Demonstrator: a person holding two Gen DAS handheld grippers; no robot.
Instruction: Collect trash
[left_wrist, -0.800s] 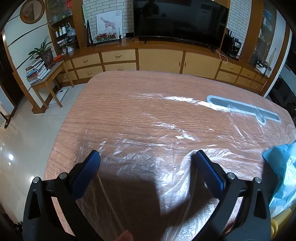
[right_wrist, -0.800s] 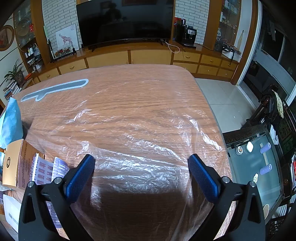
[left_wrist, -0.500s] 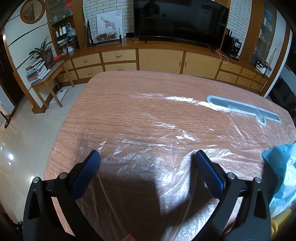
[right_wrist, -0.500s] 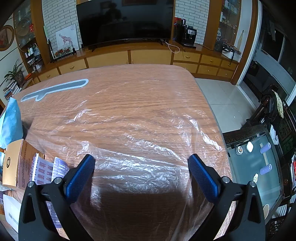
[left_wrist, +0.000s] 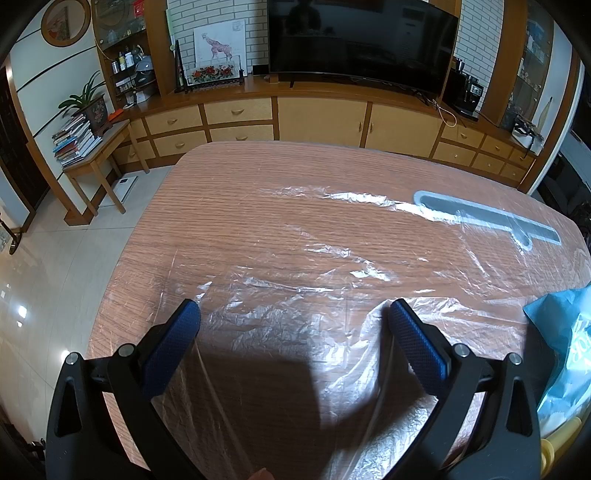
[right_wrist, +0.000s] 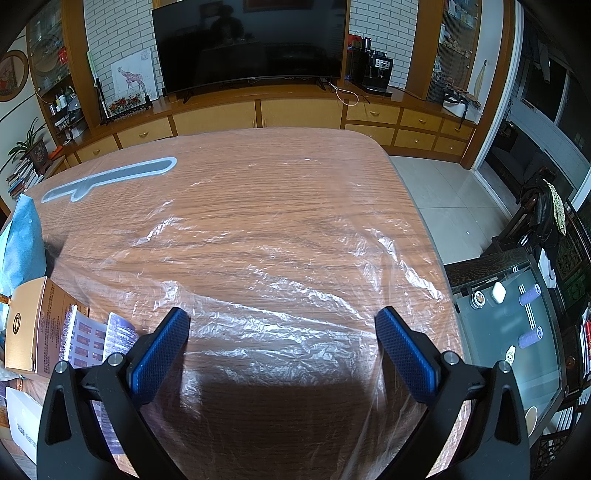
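Note:
A clear plastic sheet (left_wrist: 332, 280) (right_wrist: 280, 295) lies crumpled across the wooden table (left_wrist: 221, 206) (right_wrist: 295, 177). My left gripper (left_wrist: 293, 314) hangs open above its near part, nothing between the blue pads. My right gripper (right_wrist: 282, 325) is open too, over the sheet. An orange cardboard box (right_wrist: 33, 325) and purple printed sheets (right_wrist: 96, 339) lie at the left edge of the right wrist view. A blue bag (left_wrist: 565, 332) (right_wrist: 22, 243) sits between the two grippers. A yellow item (left_wrist: 557, 439) peeks out below the bag.
A grey flat shape (left_wrist: 487, 221) (right_wrist: 107, 177) lies under the plastic at the far side. Behind the table stand a wooden cabinet (left_wrist: 321, 118) and a television (left_wrist: 362, 37). A glass side table (right_wrist: 517, 332) stands right of the table; tiled floor (left_wrist: 55, 277) lies left.

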